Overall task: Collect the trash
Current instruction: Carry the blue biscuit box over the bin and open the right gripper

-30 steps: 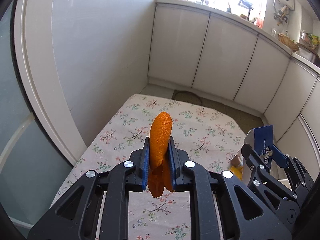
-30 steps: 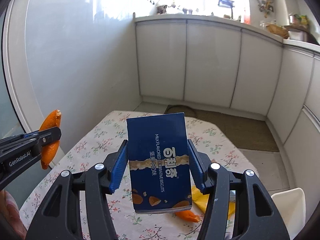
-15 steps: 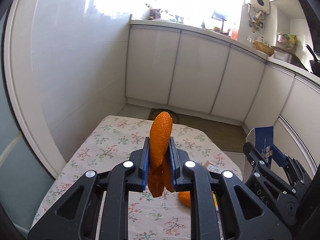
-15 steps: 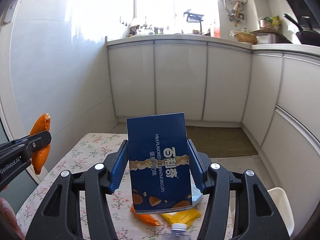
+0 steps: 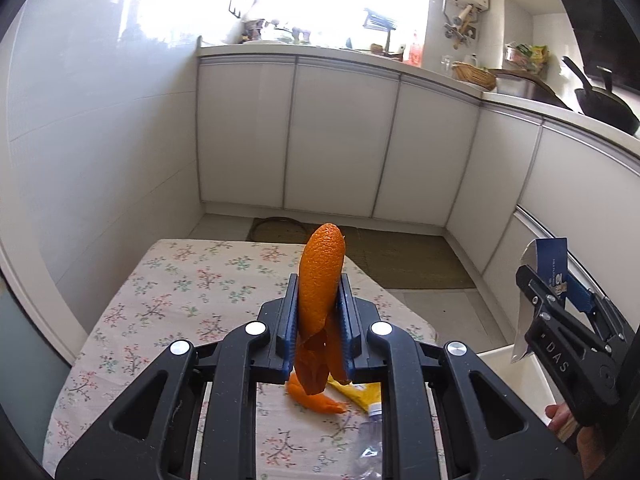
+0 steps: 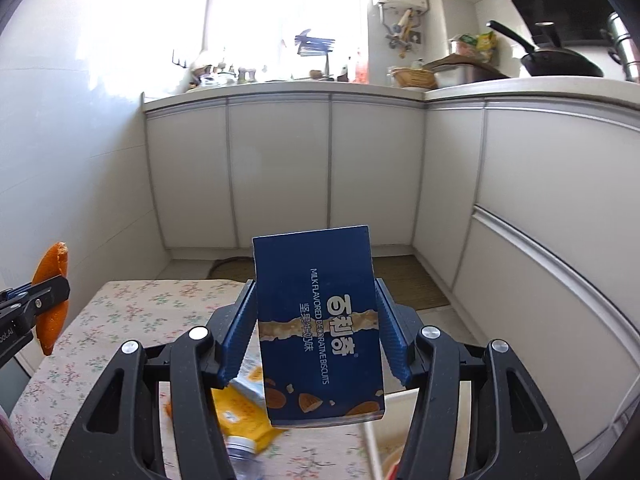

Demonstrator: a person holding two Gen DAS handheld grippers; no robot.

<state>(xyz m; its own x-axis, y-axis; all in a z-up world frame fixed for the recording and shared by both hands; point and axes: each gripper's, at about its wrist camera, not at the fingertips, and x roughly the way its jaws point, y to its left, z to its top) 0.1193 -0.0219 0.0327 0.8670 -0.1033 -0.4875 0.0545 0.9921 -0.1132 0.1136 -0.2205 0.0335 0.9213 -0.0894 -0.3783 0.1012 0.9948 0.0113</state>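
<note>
Orange peel (image 5: 321,268) clamped in left claw (image 5: 320,320), biscuit box (image 6: 318,320) in right claw (image 6: 316,328), both above the table's (image 5: 168,300) far edge.

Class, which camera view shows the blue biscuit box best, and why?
The right wrist view: the blue biscuit box faces the lens, printed front readable, clamped in the right gripper. The left wrist view shows only its edge at far right.

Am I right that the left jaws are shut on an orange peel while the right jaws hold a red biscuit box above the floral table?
Not quite: the biscuit box is blue, not red, as the right wrist view shows. The rest holds: the left gripper is shut on the orange peel, and the right gripper holds the box above the floral table.
</note>
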